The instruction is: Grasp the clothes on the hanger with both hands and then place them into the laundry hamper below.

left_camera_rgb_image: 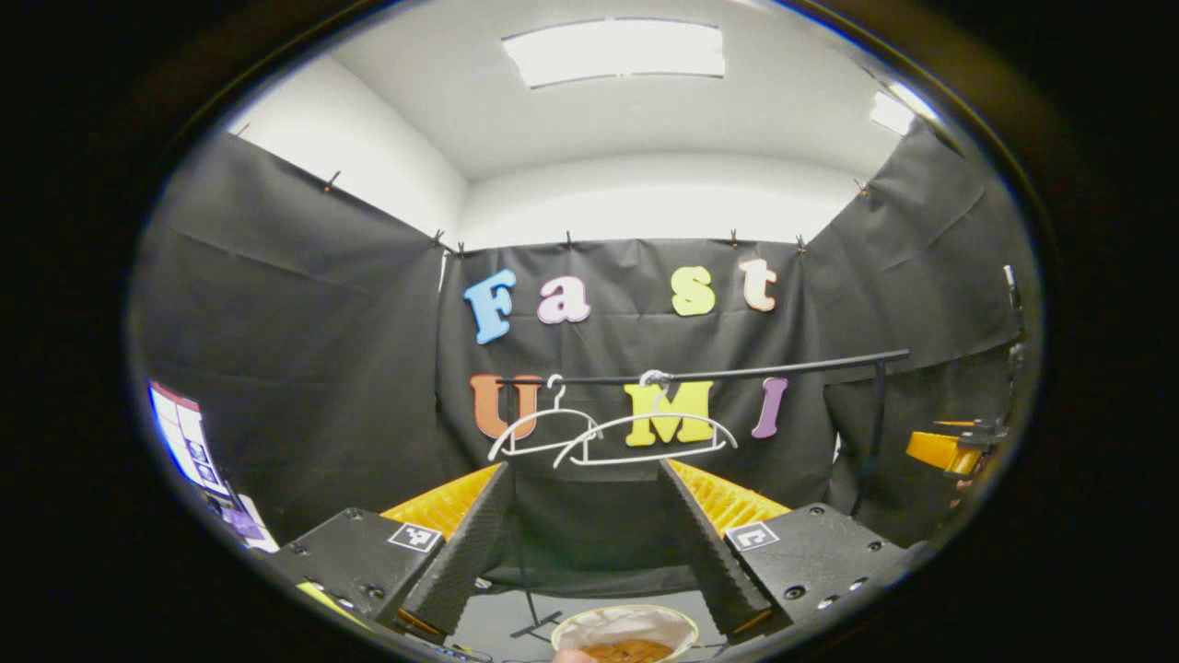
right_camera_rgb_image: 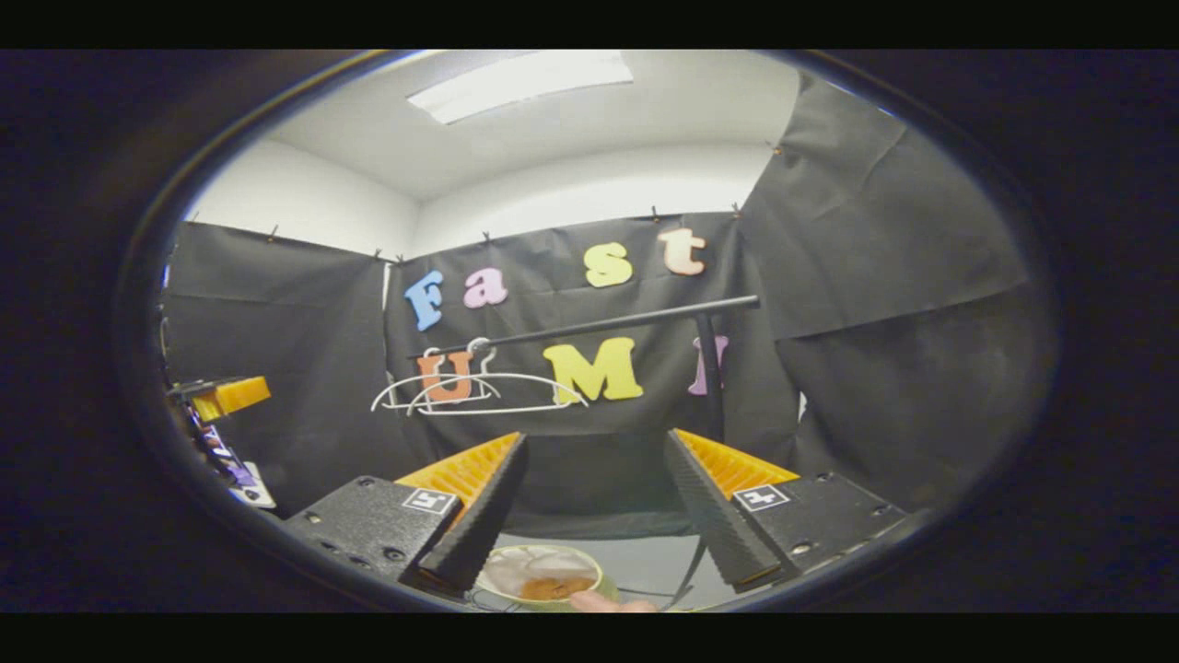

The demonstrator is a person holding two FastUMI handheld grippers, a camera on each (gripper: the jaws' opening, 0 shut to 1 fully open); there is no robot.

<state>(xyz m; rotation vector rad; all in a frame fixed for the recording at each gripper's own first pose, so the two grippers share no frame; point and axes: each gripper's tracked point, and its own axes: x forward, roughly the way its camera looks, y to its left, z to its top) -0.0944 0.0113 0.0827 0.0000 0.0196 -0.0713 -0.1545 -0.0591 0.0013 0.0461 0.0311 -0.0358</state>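
Left gripper view: the left tool (left_camera_rgb_image: pixel 585 543) is held low and level, facing the back wall of the booth, its two fingers spread wide apart with nothing between them. Beyond the fingers a dark rail (left_camera_rgb_image: pixel 709 372) runs across the wall on a thin stand, and two white hangers (left_camera_rgb_image: pixel 612 433) hang from it side by side, overlapping; both are bare, with no garment on them. Directly below the gap of the fingers, at the bottom edge, stands the laundry hamper (left_camera_rgb_image: pixel 626 632), round with a pale rim and pale lining. An orange garment (left_camera_rgb_image: pixel 631 651) lies inside it; the item cannot be identified further. A fingertip shows just at the hamper's near rim. At the far right edge of this view part of the other tool is visible, well apart from the rail. Right gripper view: the right tool (right_camera_rgb_image: pixel 597 516) is likewise low and facing the wall, fingers spread wide and empty. The same rail (right_camera_rgb_image: pixel 589 326) slopes upward to the right here, with the hangers (right_camera_rgb_image: pixel 479 391) bare near its left end. The hamper (right_camera_rgb_image: pixel 539 575) sits below the left finger, the orange garment (right_camera_rgb_image: pixel 543 587) inside it, and a fingertip rests near its rim. The floor (right_camera_rgb_image: pixel 645 562) around the hamper is pale grey.
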